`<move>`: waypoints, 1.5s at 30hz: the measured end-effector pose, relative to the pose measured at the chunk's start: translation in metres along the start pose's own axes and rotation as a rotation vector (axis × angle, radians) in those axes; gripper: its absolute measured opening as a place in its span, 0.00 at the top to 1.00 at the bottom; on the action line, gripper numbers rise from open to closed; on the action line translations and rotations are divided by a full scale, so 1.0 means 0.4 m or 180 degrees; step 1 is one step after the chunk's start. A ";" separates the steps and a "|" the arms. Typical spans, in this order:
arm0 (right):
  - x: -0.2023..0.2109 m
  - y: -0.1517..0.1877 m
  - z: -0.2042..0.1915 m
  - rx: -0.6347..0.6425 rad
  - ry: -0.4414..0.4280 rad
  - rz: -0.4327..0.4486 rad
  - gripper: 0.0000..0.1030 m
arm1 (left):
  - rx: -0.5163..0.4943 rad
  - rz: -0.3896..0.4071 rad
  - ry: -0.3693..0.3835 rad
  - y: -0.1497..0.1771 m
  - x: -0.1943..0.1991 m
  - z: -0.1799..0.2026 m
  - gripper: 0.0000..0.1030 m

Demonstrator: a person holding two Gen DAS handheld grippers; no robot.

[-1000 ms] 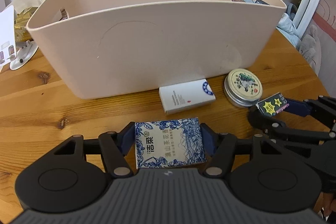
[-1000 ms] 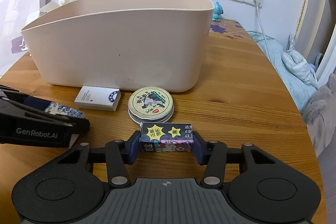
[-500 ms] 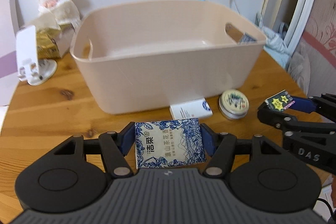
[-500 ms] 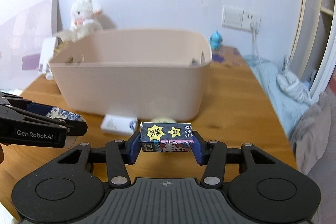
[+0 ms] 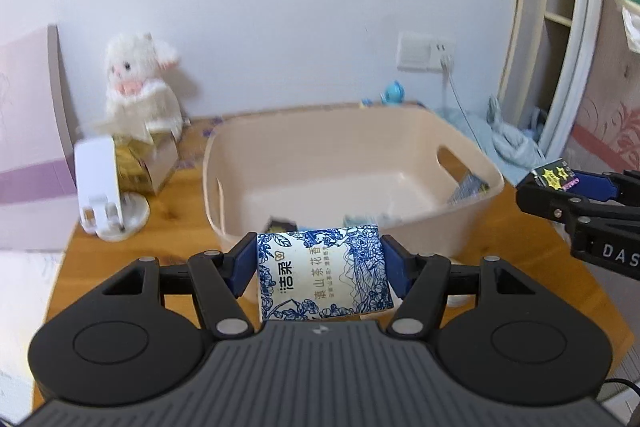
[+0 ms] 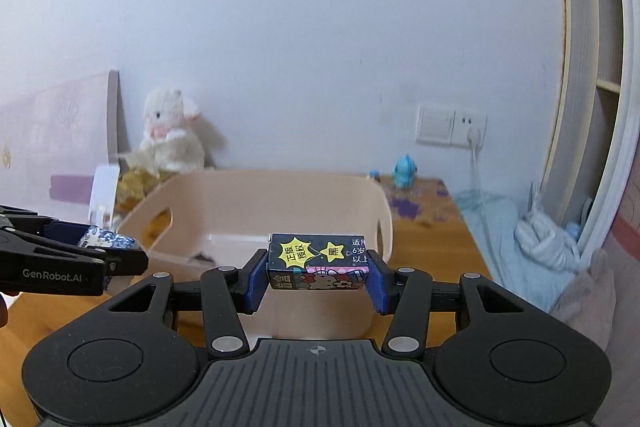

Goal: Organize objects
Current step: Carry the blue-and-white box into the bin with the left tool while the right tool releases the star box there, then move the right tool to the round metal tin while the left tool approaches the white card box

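My left gripper [image 5: 322,273] is shut on a blue-and-white tissue pack [image 5: 324,277] and holds it above the near rim of a beige plastic bin [image 5: 352,131]. My right gripper [image 6: 318,265] is shut on a small dark card box with yellow stars [image 6: 318,261], raised in front of the bin [image 6: 280,183]. The right gripper also shows at the right of the left wrist view [image 5: 560,183]; the left gripper shows at the left of the right wrist view [image 6: 108,247]. A few small items lie in the bin, partly hidden.
The bin stands on a wooden table [image 5: 184,183]. A white plush toy [image 5: 138,83] sits on a gold box, with a white phone stand [image 5: 104,187] beside it, at back left. A small blue figure [image 6: 404,171] and a wall socket [image 6: 452,127] are at back right.
Both grippers have risen well above the table with their objects still held. The bin's inside has come into view; the white box and round tin in front of it are out of sight.
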State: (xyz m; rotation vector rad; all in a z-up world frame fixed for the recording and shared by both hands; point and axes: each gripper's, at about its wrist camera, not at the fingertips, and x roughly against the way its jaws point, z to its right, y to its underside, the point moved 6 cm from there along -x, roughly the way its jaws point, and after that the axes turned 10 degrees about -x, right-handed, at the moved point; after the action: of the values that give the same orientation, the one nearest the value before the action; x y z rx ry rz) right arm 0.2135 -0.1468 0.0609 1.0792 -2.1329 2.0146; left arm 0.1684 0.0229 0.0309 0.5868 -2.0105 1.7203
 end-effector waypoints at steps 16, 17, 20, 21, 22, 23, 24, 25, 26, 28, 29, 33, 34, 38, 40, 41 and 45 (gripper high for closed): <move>-0.159 -0.128 -0.022 -0.0023 0.0057 0.0072 0.54 | -0.0155 0.0024 -0.0296 -0.121 -0.194 -0.079 0.36; -0.175 -0.127 -0.027 -0.0011 0.0072 0.0044 0.54 | -0.0169 -0.0014 -0.0321 -0.117 -0.214 -0.080 0.36; -0.226 -0.111 -0.040 0.0025 0.0103 -0.0078 0.54 | -0.0163 -0.0183 -0.0332 -0.101 -0.277 -0.081 0.36; -0.243 -0.103 -0.042 0.0042 0.0118 -0.0125 0.54 | -0.0158 -0.0246 -0.0312 -0.095 -0.297 -0.079 0.36; -0.262 -0.093 -0.044 0.0058 0.0124 -0.0185 0.54 | -0.0159 -0.0283 -0.0299 -0.090 -0.310 -0.077 0.36; -0.280 -0.085 -0.046 0.0061 0.0132 -0.0237 0.54 | -0.0171 -0.0310 -0.0293 -0.083 -0.321 -0.075 0.36; -0.296 -0.077 -0.046 0.0063 0.0138 -0.0296 0.54 | -0.0197 -0.0337 -0.0290 -0.079 -0.332 -0.072 0.36; -0.311 -0.068 -0.044 0.0064 0.0139 -0.0356 0.54 | -0.0234 -0.0371 -0.0289 -0.075 -0.343 -0.069 0.36; -0.326 -0.060 -0.043 0.0066 0.0143 -0.0419 0.54 | -0.0267 -0.0411 -0.0290 -0.070 -0.354 -0.064 0.36; -0.350 -0.041 -0.041 0.0090 0.0160 -0.0526 0.54 | -0.0307 -0.0500 -0.0284 -0.058 -0.371 -0.058 0.36; -0.360 -0.033 -0.040 0.0108 0.0170 -0.0573 0.54 | -0.0319 -0.0536 -0.0276 -0.054 -0.377 -0.057 0.36; -0.385 -0.013 -0.044 0.0191 0.0194 -0.0704 0.54 | -0.0380 -0.0594 -0.0299 -0.047 -0.388 -0.055 0.35; -0.387 -0.010 -0.044 0.0205 0.0198 -0.0721 0.54 | -0.0386 -0.0618 -0.0301 -0.047 -0.389 -0.054 0.35; -0.373 -0.008 -0.040 0.0148 0.0179 -0.0685 0.38 | -0.0306 -0.0601 -0.0246 -0.051 -0.378 -0.055 0.29; -0.356 -0.019 -0.035 0.0120 0.0144 -0.0607 0.27 | -0.0236 -0.0522 -0.0198 -0.056 -0.361 -0.057 0.17; -0.342 -0.024 -0.033 0.0113 0.0135 -0.0556 0.21 | -0.0210 -0.0495 -0.0204 -0.061 -0.352 -0.059 0.16; -0.296 -0.048 -0.026 0.0093 0.0145 -0.0440 0.11 | -0.0198 -0.0411 -0.0294 -0.076 -0.314 -0.064 0.16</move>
State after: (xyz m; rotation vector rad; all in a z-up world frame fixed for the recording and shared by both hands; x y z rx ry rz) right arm 0.3085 -0.0815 0.0256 1.1388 -1.9549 1.9943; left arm 0.2896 0.0491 -0.0128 0.7702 -2.0331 1.5758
